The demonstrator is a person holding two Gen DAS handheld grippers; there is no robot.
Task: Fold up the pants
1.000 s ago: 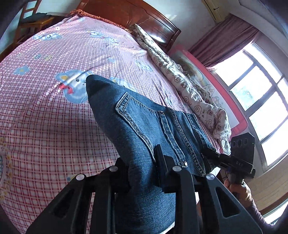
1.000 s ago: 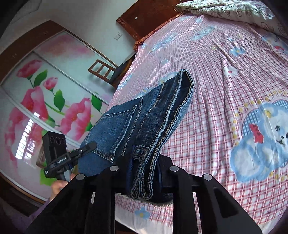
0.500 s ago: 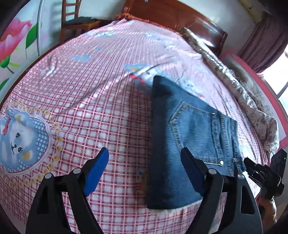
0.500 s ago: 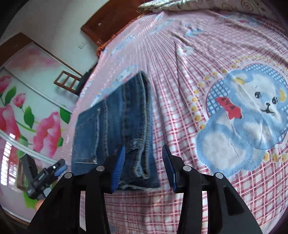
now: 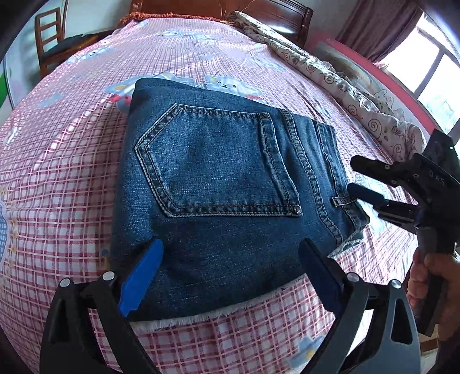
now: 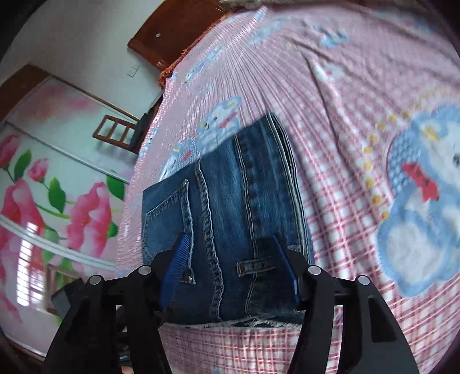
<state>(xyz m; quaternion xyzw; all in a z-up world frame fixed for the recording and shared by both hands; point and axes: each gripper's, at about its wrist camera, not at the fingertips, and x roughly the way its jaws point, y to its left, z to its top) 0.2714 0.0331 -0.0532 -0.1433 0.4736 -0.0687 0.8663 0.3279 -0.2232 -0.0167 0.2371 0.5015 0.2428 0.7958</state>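
The blue jeans (image 5: pixel 218 184) lie folded into a compact rectangle on the pink checked bedsheet (image 5: pixel 57 178), back pocket up. My left gripper (image 5: pixel 230 276) is open, its blue pads just above the near edge of the jeans, holding nothing. My right gripper (image 6: pixel 230 270) is open over the waistband end of the jeans (image 6: pixel 230 218). It also shows in the left wrist view (image 5: pixel 359 178), open beside the jeans' right edge.
A rumpled floral quilt (image 5: pixel 345 86) lies along the far right side of the bed. The wooden headboard (image 5: pixel 218 8) is at the back. A wooden chair (image 5: pixel 49 43) stands at the left, in front of a flower-painted wardrobe (image 6: pixel 57 187).
Both grippers held the jeans lifted a second ago. They have since opened and let the jeans down flat on the bed, and both now hover close over them.
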